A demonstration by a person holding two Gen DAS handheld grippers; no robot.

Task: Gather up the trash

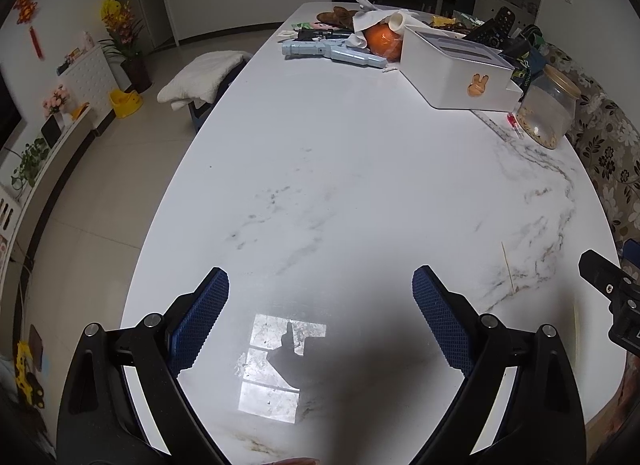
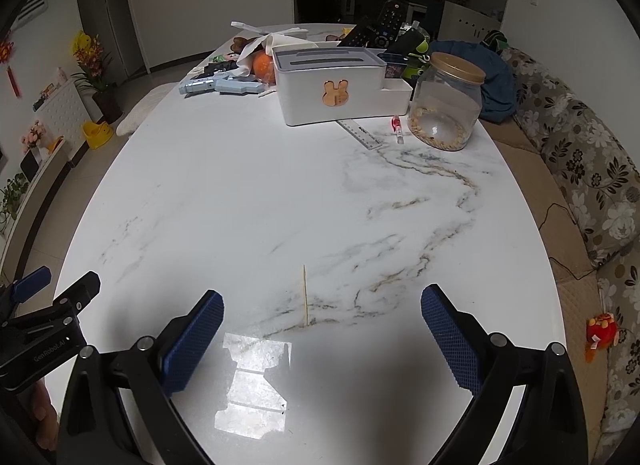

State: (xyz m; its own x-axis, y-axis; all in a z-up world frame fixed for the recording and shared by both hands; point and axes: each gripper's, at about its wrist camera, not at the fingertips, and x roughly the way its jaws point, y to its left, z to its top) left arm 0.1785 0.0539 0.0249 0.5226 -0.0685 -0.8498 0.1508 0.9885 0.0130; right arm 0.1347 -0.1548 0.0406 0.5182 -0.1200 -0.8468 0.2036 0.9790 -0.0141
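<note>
A thin wooden skewer [image 2: 305, 295] lies on the white marble table [image 2: 248, 185], just ahead of my right gripper [image 2: 322, 303], which is open with nothing between its blue pads. In the left wrist view the same skewer [image 1: 507, 267] lies to the right of my left gripper [image 1: 321, 283], also open and holding nothing. Crumpled white tissue [image 1: 370, 19] sits at the far end of the table over an orange [image 1: 383, 41]. The right gripper's black body [image 1: 612, 293] shows at the right edge of the left view.
At the far end stand a white tissue box with a rabbit mark [image 2: 330, 83], a glass jar with a gold lid [image 2: 446, 103], a ruler [image 2: 360, 133], a red pen [image 2: 397, 129], a blue toy gun [image 1: 332, 53] and remotes [image 2: 372, 33]. A floral sofa [image 2: 580, 161] runs along the right.
</note>
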